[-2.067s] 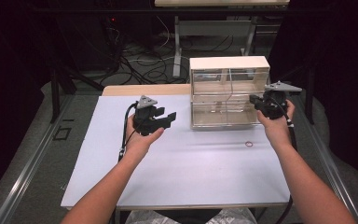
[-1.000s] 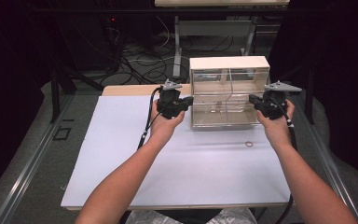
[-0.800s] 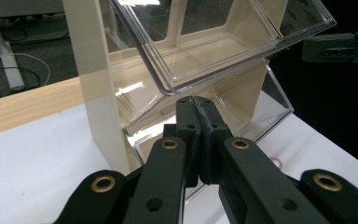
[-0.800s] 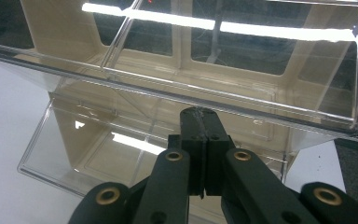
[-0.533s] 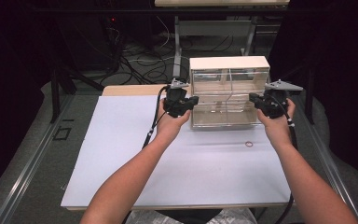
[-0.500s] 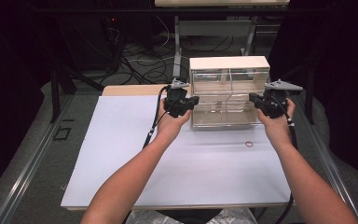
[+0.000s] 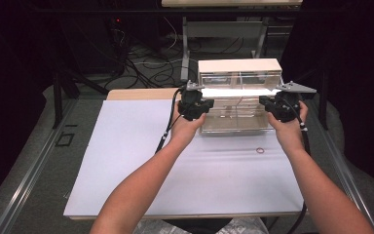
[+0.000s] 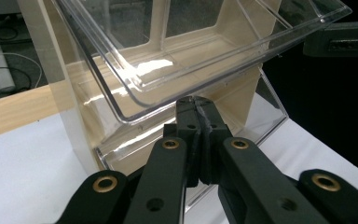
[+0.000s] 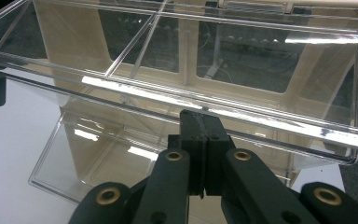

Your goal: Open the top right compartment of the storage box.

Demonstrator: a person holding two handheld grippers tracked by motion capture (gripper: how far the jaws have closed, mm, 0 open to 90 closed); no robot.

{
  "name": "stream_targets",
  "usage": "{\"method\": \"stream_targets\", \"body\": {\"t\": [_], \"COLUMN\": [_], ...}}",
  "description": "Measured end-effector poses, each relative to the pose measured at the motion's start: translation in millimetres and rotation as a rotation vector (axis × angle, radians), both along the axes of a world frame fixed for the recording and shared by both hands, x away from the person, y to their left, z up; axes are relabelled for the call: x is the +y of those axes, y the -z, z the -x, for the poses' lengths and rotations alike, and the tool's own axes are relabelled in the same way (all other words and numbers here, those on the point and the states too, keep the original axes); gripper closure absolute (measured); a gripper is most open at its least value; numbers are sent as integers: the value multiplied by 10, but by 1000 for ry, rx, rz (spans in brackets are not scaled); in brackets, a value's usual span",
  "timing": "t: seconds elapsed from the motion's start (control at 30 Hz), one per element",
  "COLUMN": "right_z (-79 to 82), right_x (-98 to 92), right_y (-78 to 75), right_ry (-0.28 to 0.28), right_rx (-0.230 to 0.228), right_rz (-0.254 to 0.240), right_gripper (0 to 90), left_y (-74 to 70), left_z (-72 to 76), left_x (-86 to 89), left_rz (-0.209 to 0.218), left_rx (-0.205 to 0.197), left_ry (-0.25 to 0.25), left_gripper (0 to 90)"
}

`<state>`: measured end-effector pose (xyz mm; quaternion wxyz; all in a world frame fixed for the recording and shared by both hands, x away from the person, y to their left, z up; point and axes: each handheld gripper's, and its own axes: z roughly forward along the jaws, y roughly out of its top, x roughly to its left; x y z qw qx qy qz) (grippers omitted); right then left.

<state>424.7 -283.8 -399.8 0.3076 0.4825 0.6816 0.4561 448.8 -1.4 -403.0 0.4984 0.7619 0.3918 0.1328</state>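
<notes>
A see-through box with drawers (image 7: 238,97) stands at the far end of the white bench (image 7: 126,161). Its top drawer (image 8: 168,60) is tipped open toward the person. The left claw (image 7: 195,104) sits at the left end of that drawer, and the right claw (image 7: 278,106) sits at the right end. Both claws are pinched together with nothing in them. In the left gripper view the tips sit just under the drawer's clear front edge.

The job looks like moving this drawer with both claws. To do it well, push both ends the same way and at the same slow speed, so the drawer does not twist or jam. A small ring (image 7: 260,150) lies on the bench near the right hand; keep off it.
</notes>
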Motion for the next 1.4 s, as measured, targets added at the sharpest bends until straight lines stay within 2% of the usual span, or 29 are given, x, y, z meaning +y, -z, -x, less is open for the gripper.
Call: {"method": "stream_targets", "body": {"t": [0.13, 0.57, 0.83, 1.07, 1.4], "right_z": [-2, 12, 27, 63, 164], "right_x": [-12, -38, 2, 32, 83], "right_y": [-2, -61, -66, -70, -79], "right_ry": [-2, 1, -5, -11, -25], "right_rx": [-3, -20, -37, -24, -29], "right_rz": [2, 2, -13, -19, -16], "right_gripper": [900, 895, 845, 794, 671], "left_y": [-23, -73, -116, -150, -189], "left_z": [-27, -79, -77, -77, -75], "left_x": [9, 53, 48, 50, 49], "left_rz": [-6, 33, 40, 44, 51], "left_rx": [0, -1, -2, -8, -4], "left_ry": [-12, -29, -33, -33, -35], "left_gripper": [900, 900, 900, 900, 900]}}
